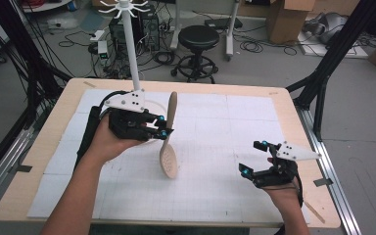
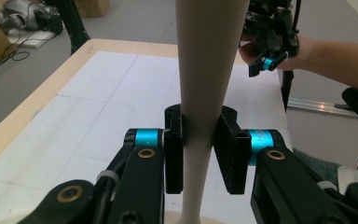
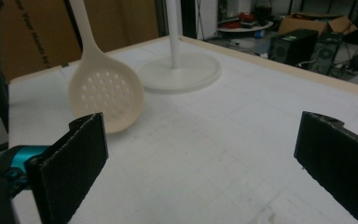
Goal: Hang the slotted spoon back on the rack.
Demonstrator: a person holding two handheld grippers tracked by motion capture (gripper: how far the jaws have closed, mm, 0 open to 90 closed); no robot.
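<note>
A beige slotted spoon point(image 1: 169, 159) stands steeply on the white mat point(image 1: 225, 127), head down and handle up. My left gripper point(image 1: 161, 126) is shut on its handle about halfway up. In the left gripper view the handle point(image 2: 205, 70) runs up between the two pads of that gripper point(image 2: 199, 144). A white hook stand point(image 1: 132, 54) rises just behind the left hand. My right gripper point(image 1: 252, 156) is open near the table's right front, with nothing between its jaws. In the right gripper view its jaws point(image 3: 200, 163) stand wide apart, facing the spoon's perforated head point(image 3: 106, 95) and the stand's round base point(image 3: 179, 72).
The wooden table's edge point(image 1: 293, 122) borders the mat. On the floor behind it are a black stool point(image 1: 198, 36), cables, computer cases and cardboard boxes point(image 1: 286, 17). Black frame legs point(image 1: 323, 73) stand at the right. The other hand's gripper point(image 2: 270, 42) shows beyond the handle.
</note>
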